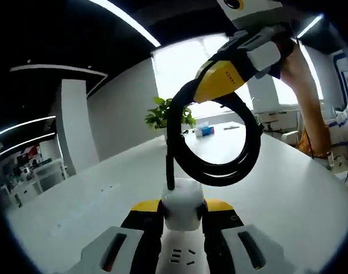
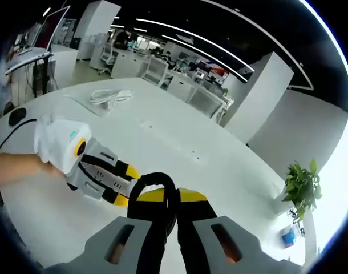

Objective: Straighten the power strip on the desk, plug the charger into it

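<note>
My left gripper [image 1: 182, 208] is shut on the end of a white power strip [image 1: 182, 251], whose sockets show between the jaws. The strip's black cable [image 1: 219, 162] rises from that end and hangs in a coiled loop above the desk. At the top of the left gripper view my right gripper [image 1: 222, 80] is shut on the loop. In the right gripper view my right gripper [image 2: 164, 197] pinches the black cable [image 2: 157, 181], and the left gripper [image 2: 124, 185], held by a white-gloved hand [image 2: 57, 142], reaches in from the left. A white charger with coiled lead [image 2: 108, 97] lies far back on the desk.
The white desk [image 2: 174, 142] stretches wide under both grippers. A black round object with a thin lead [image 2: 17, 117] sits at its left edge. A potted plant [image 2: 299, 185] and a small blue box [image 1: 206, 131] stand at the far end. A person's bare forearm [image 1: 311, 103] shows at the right.
</note>
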